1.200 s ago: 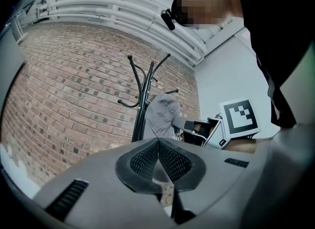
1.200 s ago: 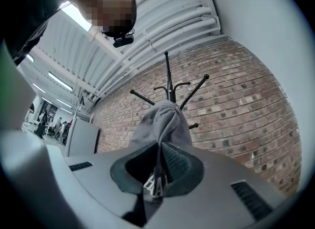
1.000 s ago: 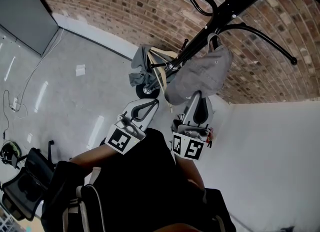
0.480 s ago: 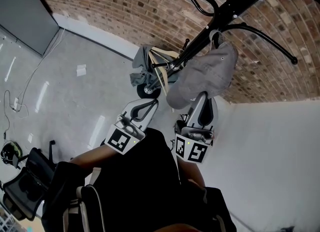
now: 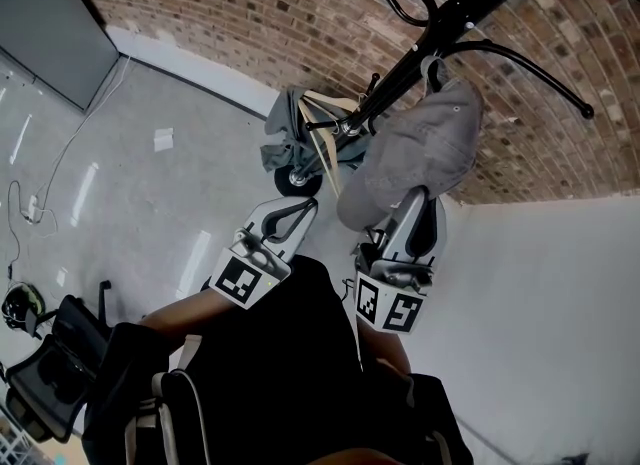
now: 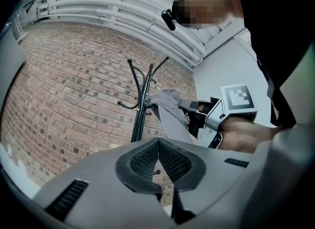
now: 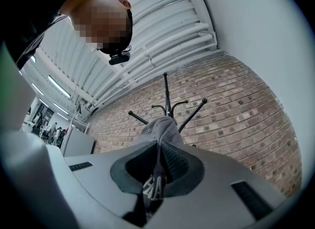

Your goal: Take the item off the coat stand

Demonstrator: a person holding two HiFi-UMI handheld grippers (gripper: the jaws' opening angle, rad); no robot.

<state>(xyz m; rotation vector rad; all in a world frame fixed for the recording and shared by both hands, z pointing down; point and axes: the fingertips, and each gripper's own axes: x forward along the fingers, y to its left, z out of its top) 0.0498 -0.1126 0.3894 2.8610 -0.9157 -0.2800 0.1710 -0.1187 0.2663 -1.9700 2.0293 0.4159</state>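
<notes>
A grey cap [image 5: 420, 148] hangs from a hook of the black coat stand [image 5: 455, 13], its top still against the hook. My right gripper [image 5: 413, 203] reaches up from below and is shut on the cap's lower edge. In the right gripper view the cap [image 7: 160, 127] is pinched between the pads of that gripper [image 7: 158, 160], with the stand [image 7: 168, 97] behind it. My left gripper [image 5: 306, 206] hangs lower left of the cap, shut and empty. The left gripper view shows the left gripper [image 6: 158, 144] closed, with the cap [image 6: 170, 110] and the right gripper [image 6: 209, 117] beyond.
Grey clothing and a beige bag [image 5: 300, 128] hang low on the stand, above its round base [image 5: 295, 181]. A brick wall [image 5: 250, 13] stands behind and a white wall [image 5: 540, 293] at the right. A black chair [image 5: 45, 363] and a cable [image 5: 30, 203] are on the grey floor at the left.
My right gripper has risen and shifted slightly right with the cap, pushing the cap up along the stand. The left gripper has stayed put.
</notes>
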